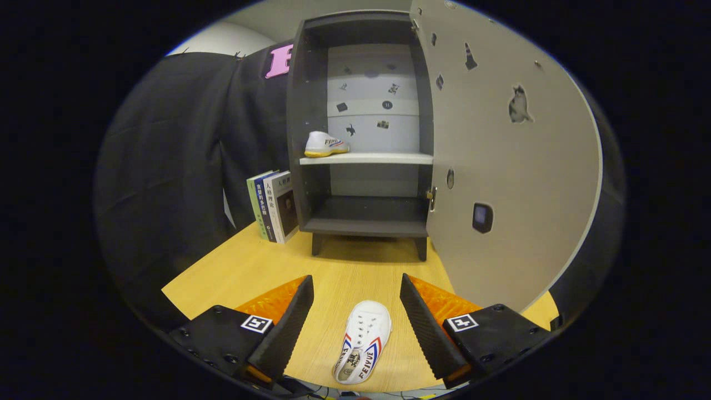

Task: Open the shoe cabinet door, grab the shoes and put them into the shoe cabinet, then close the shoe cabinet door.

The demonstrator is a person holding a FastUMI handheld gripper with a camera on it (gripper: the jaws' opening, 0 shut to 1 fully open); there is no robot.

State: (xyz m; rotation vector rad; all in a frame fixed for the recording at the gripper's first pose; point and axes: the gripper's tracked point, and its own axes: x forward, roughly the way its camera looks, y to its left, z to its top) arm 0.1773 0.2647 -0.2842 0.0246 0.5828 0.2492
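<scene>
With the cabinet door [516,166] swung wide beyond the right finger, the door-opening step is done. One white sneaker [326,144] sits on the middle shelf [383,159], far ahead of the gripper [356,311]. Second white sneaker [362,341] lies on the wooden table [233,272] between the fingers, toe pointing toward the shoe cabinet [300,111]. Fingers are spread wide, touching nothing. Judged step: grasping the second shoe. Next move likely calls for lowering around its sides, then pinching.
</scene>
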